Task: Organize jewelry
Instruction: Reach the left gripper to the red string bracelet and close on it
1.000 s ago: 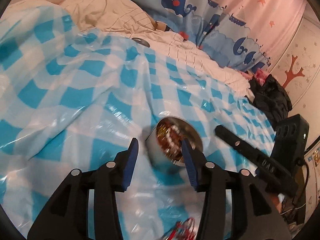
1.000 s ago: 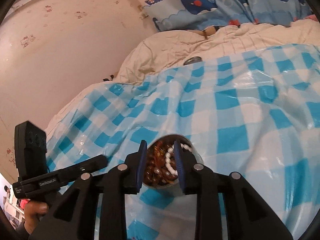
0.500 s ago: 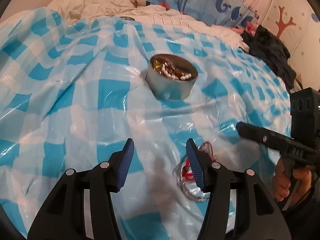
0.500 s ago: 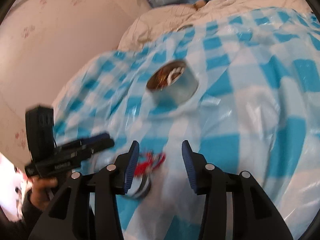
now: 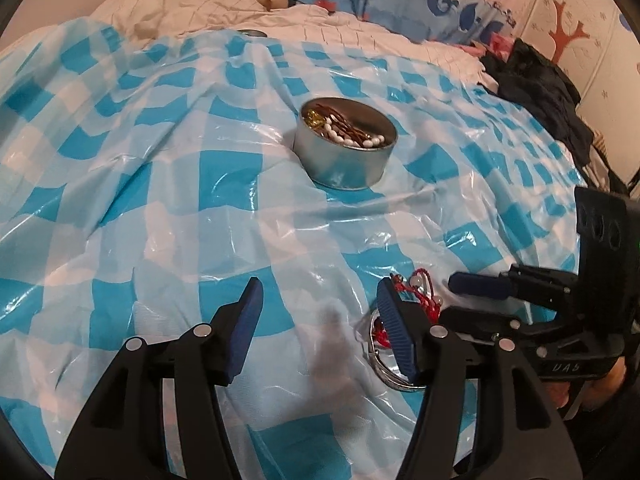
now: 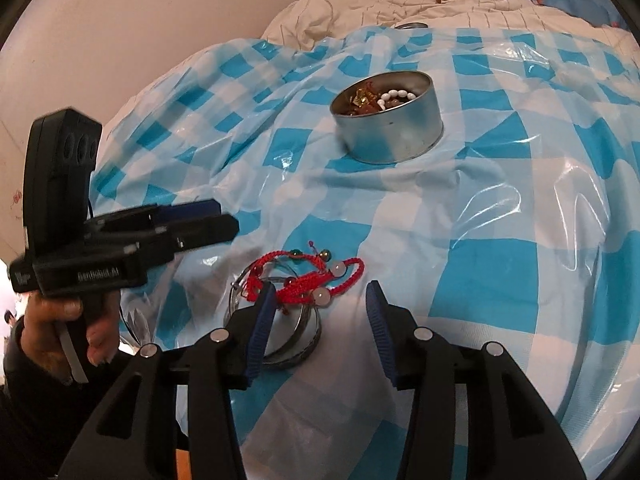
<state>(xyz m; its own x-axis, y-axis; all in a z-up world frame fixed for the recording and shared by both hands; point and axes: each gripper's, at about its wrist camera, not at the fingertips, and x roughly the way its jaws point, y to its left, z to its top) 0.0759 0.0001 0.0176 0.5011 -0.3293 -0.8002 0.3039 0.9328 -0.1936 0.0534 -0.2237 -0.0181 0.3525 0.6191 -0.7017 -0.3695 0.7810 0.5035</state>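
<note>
Red bracelet [image 6: 308,278] low middle | right gripper [image 6: 318,320], left gripper [image 5: 318,328] wide open, empty | pinch cord, lift slowly to tin [image 6: 390,120]

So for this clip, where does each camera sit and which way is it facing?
Left wrist: on the left gripper, looking along its open fingers across the checked plastic sheet to the round tin; right gripper at right.
Right wrist: on the right gripper, jaws open over the red cord bracelets and metal bangles; left gripper and hand at left.
Shared: tin, bracelets, sheet.
</note>
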